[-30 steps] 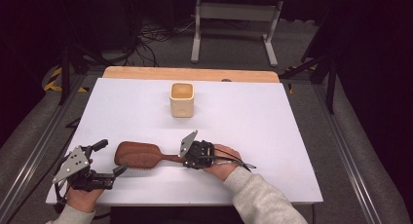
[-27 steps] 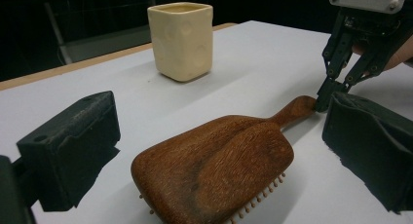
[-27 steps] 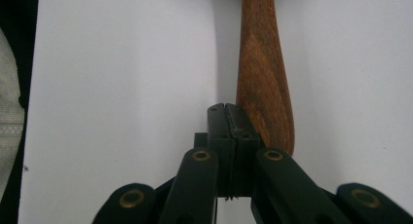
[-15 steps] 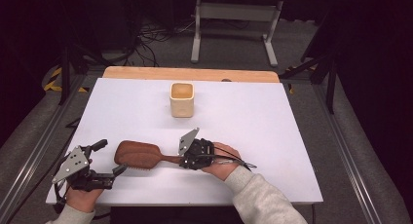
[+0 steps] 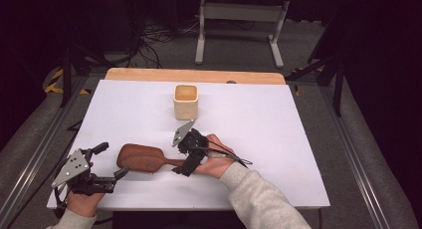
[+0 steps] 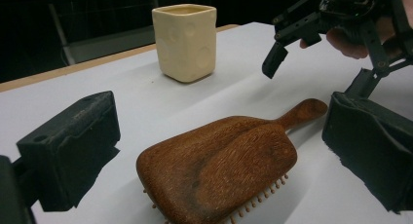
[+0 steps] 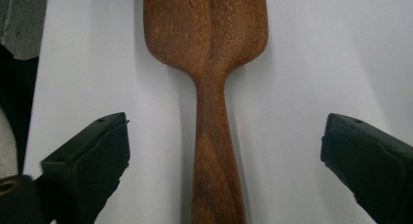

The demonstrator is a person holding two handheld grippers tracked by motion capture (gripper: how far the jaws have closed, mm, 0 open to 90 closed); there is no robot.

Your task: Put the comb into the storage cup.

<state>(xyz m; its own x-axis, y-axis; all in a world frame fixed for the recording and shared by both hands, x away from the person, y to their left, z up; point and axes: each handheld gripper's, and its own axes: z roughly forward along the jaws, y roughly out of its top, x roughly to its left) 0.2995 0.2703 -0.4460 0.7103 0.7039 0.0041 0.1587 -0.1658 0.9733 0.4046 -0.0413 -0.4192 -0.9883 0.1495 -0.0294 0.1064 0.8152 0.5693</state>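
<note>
A brown wooden hairbrush point(image 5: 142, 159) lies bristles down on the white table point(image 5: 259, 119), its handle pointing right. My right gripper point(image 5: 180, 158) straddles the handle point(image 7: 214, 151). Its jaws have just been opening and now stand wide, with clear gaps on both sides of the handle. My left gripper point(image 5: 113, 160) rests open at the front left, and the brush head point(image 6: 219, 165) lies just ahead of its jaws, untouched. A cream square cup point(image 5: 186, 100) stands upright farther back. In the left gripper view the right gripper point(image 6: 316, 70) hovers over the handle's end.
A wooden strip point(image 5: 194, 75) borders the table's far edge. Beyond it on the dark floor are cables and a grey metal stand point(image 5: 239, 12). The white table extends to the right of my right hand point(image 5: 216, 164).
The right gripper's jaws were closed around the brush handle and have now spread wide off it; the hand has shifted slightly. The brush stays flat on the table. The left gripper has not moved.
</note>
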